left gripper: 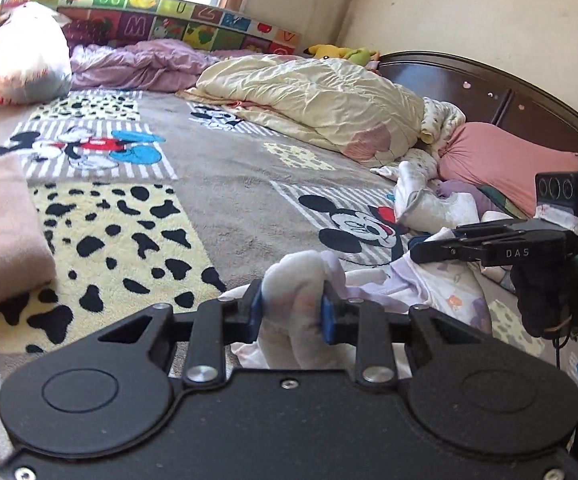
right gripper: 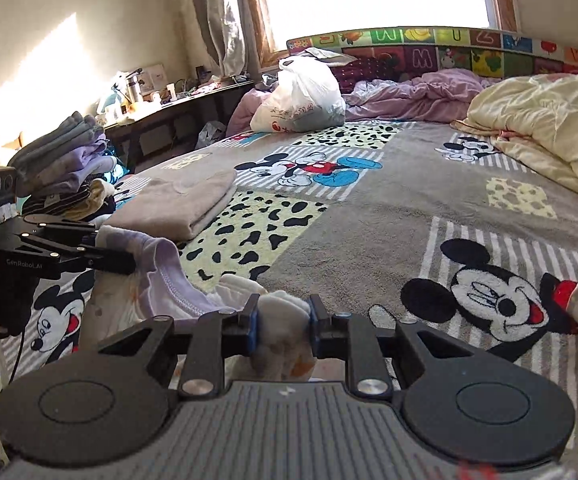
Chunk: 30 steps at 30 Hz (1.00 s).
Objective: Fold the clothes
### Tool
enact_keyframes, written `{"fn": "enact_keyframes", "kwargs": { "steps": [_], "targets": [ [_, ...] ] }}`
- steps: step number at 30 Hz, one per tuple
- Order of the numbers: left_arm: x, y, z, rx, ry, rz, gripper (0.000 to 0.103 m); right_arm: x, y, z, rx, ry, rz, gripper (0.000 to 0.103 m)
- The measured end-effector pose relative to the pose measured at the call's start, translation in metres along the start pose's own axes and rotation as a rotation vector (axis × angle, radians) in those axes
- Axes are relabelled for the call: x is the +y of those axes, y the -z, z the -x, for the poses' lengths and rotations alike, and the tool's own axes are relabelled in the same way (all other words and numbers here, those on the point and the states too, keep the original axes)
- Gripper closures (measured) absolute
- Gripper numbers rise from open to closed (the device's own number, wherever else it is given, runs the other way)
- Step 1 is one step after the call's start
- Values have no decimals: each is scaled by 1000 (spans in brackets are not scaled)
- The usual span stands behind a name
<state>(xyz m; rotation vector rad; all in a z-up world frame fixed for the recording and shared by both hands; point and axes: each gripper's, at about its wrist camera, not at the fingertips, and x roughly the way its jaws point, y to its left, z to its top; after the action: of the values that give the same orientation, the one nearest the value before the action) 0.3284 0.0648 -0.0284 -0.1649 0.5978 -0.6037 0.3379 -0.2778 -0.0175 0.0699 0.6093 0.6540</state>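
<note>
A bedroom, with a cartoon-mouse blanket (right gripper: 369, 220) covering the bed. Above its near edge a small white-and-lilac garment (left gripper: 441, 280) hangs bunched between the left gripper (left gripper: 293, 308) and right gripper (right gripper: 283, 318), each pinching a wad of it. It looks unfolded yet. A folded pink piece (right gripper: 181, 204) and a stack of folded clothes (right gripper: 69, 160) lie toward the left edge; more loose garments (left gripper: 421, 196) wait by the pillow (left gripper: 505, 160).

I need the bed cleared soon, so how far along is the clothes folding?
Done: a folded pink garment lies on the blanket, and a stack of folded clothes sits behind it. In hand: the left gripper and right gripper are both shut on a white and lilac garment. Left: folding it, plus the loose clothes by the pink pillow.
</note>
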Motion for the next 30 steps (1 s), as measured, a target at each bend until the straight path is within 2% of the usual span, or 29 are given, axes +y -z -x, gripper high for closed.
{"fn": "enact_keyframes", "kwargs": {
  "steps": [3, 8, 11, 13, 15, 17, 18, 21, 22, 24, 27, 30],
  "targets": [
    [20, 2, -21, 23, 30, 90, 76, -23, 4, -28, 16, -32, -82, 79],
    [38, 2, -37, 8, 72, 167, 76, -57, 5, -53, 9, -91, -226, 77],
    [41, 3, -36, -5, 77, 191, 76, -70, 9, -36, -71, -110, -370, 59],
    [42, 3, -35, -17, 80, 209, 76, -66, 14, -10, -154, -127, -419, 27],
    [42, 3, -33, -31, 89, 232, 76, -53, 23, 13, -195, -122, -392, 18],
    [41, 4, -31, -40, 100, 252, 76, -38, 37, 23, -177, -54, -337, 18],
    [40, 4, -30, -42, 106, 261, 76, -32, 44, 21, -156, -27, -323, 22],
    [36, 2, -33, -30, 111, 316, 75, -19, 62, 1, -80, -44, -326, 78],
    [35, 2, -32, -28, 103, 334, 74, -15, 66, -5, -76, -19, -324, 78],
    [34, 1, -24, -42, 88, 368, 59, -16, 71, -11, -102, 7, -374, 79],
    [33, 6, 2, -101, 95, 410, 46, -20, 77, -14, -149, 36, -463, 79],
    [24, 20, 29, -131, 92, 411, 40, -18, 85, -12, -175, 52, -509, 79]
  ]
}}
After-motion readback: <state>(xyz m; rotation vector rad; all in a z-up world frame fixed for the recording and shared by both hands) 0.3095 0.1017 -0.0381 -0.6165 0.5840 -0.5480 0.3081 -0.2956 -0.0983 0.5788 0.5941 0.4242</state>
